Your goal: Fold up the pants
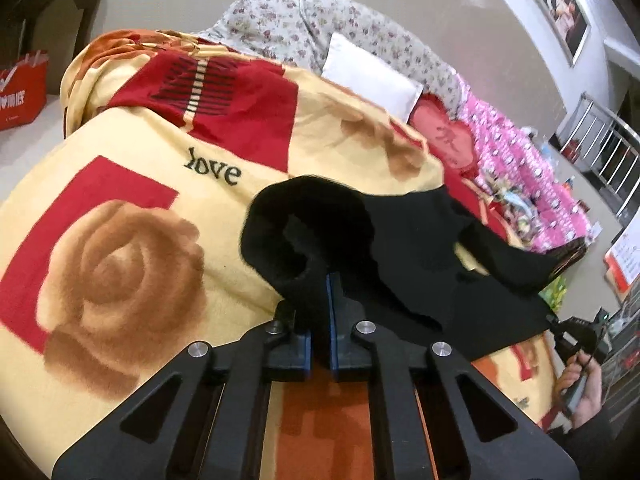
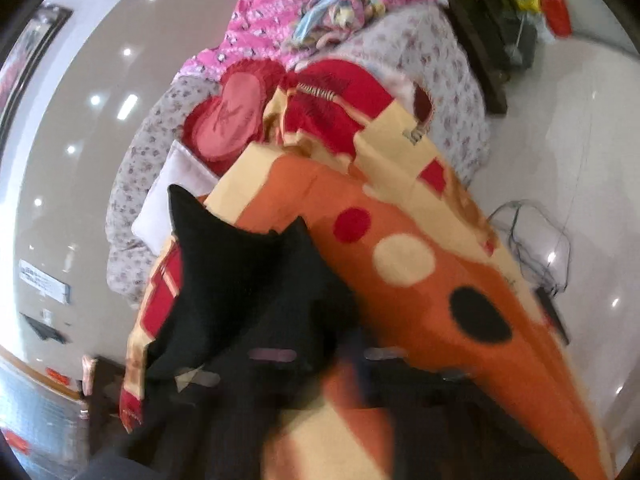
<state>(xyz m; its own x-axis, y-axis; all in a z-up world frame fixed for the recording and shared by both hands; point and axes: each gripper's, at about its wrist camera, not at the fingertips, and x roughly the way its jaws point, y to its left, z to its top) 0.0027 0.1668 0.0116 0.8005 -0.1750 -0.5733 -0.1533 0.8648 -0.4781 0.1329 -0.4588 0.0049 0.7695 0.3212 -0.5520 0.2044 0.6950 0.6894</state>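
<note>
The black pants (image 1: 400,248) lie rumpled on a yellow, red and orange blanket (image 1: 120,200). My left gripper (image 1: 320,292) is shut on a bunched, curled edge of them at their left end. At the far right of the left wrist view, a hand (image 1: 580,392) holds my right gripper (image 1: 560,326) at the pants' other edge. The right wrist view is blurred. There the pants (image 2: 240,280) run down into my right gripper (image 2: 344,344), whose jaws look shut on the cloth.
The blanket covers a bed. Beyond it lie a white pillow (image 1: 372,76), a floral quilt (image 1: 280,20), a red heart cushion (image 1: 444,136) and pink bedding (image 1: 520,168). A red bag (image 1: 22,88) and cables (image 2: 532,240) are on the floor.
</note>
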